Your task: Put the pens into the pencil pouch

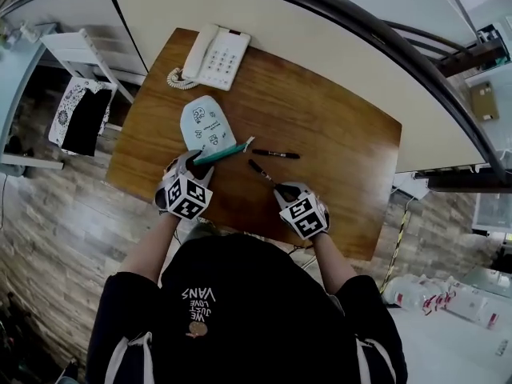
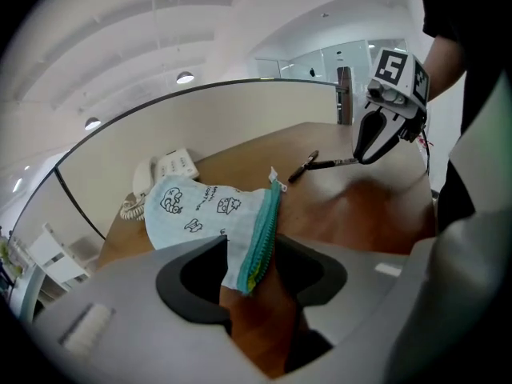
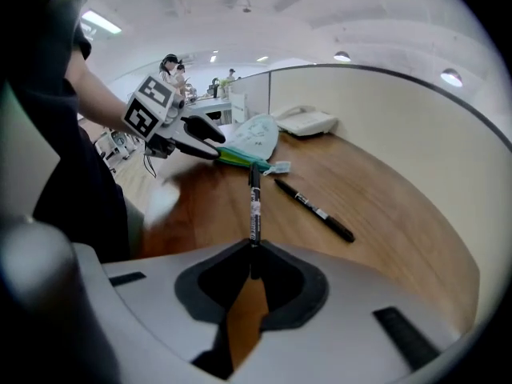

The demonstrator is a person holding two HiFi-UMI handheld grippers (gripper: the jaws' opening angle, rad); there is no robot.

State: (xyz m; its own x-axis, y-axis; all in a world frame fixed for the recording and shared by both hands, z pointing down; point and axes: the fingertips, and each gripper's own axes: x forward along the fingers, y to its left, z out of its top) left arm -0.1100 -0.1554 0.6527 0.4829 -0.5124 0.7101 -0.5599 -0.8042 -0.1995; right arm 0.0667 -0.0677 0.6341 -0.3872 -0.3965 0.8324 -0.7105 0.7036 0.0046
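A light-blue pencil pouch [image 1: 202, 124] with a teal zipper [image 2: 265, 229] lies on the wooden table [image 1: 344, 126]. My left gripper [image 1: 194, 166] is open at the pouch's near zipper end, and that corner [image 2: 244, 266] hangs between the jaws. My right gripper [image 1: 278, 187] is shut on a black pen [image 3: 254, 205], which sticks out forward towards the pouch. A second black pen [image 1: 276, 154] lies loose on the table just beyond, near the zipper pull. In the right gripper view, the left gripper [image 3: 210, 144] sits at the pouch [image 3: 258, 134].
A white desk phone [image 1: 214, 57] with a coiled cord stands at the table's far left corner, behind the pouch. A curved white partition [image 1: 320, 22] runs along the far edge. A white rack [image 1: 80, 58] stands left of the table.
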